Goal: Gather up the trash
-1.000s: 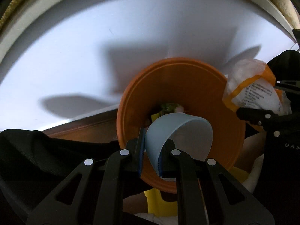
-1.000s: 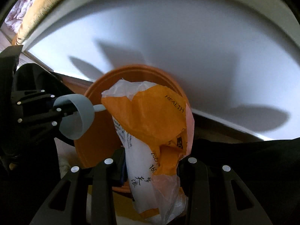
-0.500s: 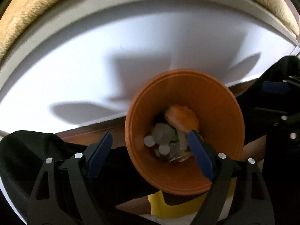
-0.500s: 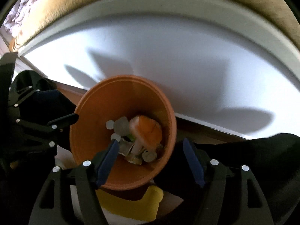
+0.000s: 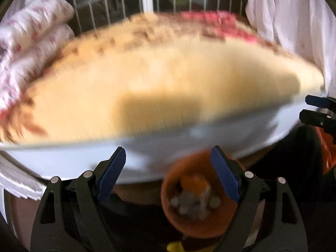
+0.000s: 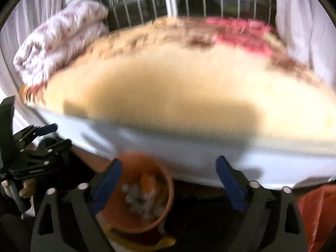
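Note:
An orange bin (image 5: 196, 197) stands on the floor below the bed's edge and holds trash, with an orange wrapper and several pale pieces on top. It also shows in the right wrist view (image 6: 140, 193). My left gripper (image 5: 170, 180) is open and empty, raised above the bin. My right gripper (image 6: 168, 184) is open and empty, also above and behind the bin. The left gripper shows at the left edge of the right wrist view (image 6: 40, 138). The right gripper shows at the right edge of the left wrist view (image 5: 319, 113). Both views are blurred by motion.
A bed with a tan mattress (image 5: 168, 88) and white frame (image 5: 63, 163) fills the middle. A folded floral quilt (image 5: 27, 48) and a red cloth (image 5: 218, 25) lie on it. A barred window (image 6: 189, 0) stands behind. A red bag (image 6: 317, 214) lies at the lower right.
Both grippers opened and dropped the blue cup and the orange wrapper into the bin. Both then lifted and tilted up, so the bed top and window came into view.

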